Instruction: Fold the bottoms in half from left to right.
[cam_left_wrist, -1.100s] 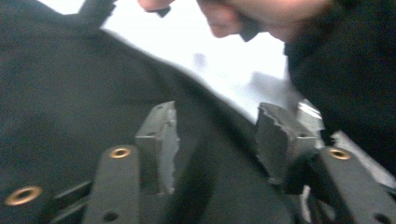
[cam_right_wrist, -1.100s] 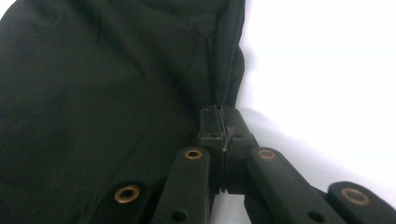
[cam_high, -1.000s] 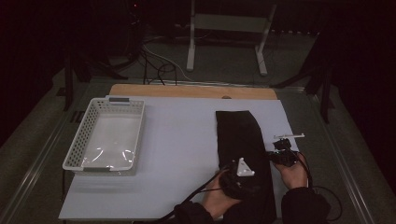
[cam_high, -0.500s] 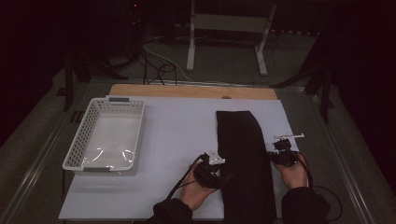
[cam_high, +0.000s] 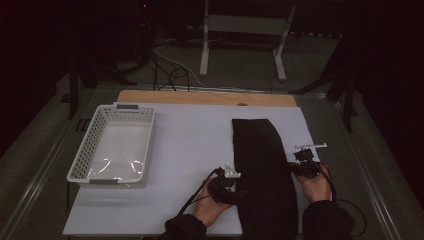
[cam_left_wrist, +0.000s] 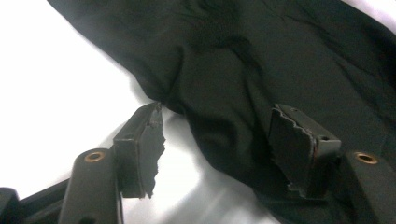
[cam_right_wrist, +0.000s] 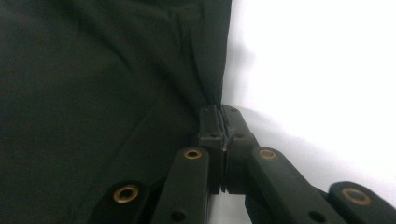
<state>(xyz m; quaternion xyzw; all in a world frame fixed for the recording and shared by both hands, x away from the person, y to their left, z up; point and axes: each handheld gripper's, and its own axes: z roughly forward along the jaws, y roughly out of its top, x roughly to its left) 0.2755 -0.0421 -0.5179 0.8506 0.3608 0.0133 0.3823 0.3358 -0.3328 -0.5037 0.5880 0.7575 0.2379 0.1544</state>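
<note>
White tabletop, dark room — black cloth laid long-axis twelve to six.

Right gripper is clenched on the cloth's three-o'clock edge. Left gripper stands parted at the nine-o'clock edge — one pad over the fabric, one on bare table, nothing pinched. White basket sits well apart at nine o'clock.

black cloth | folded long, flat | right half of white table, reaching near edge
</note>
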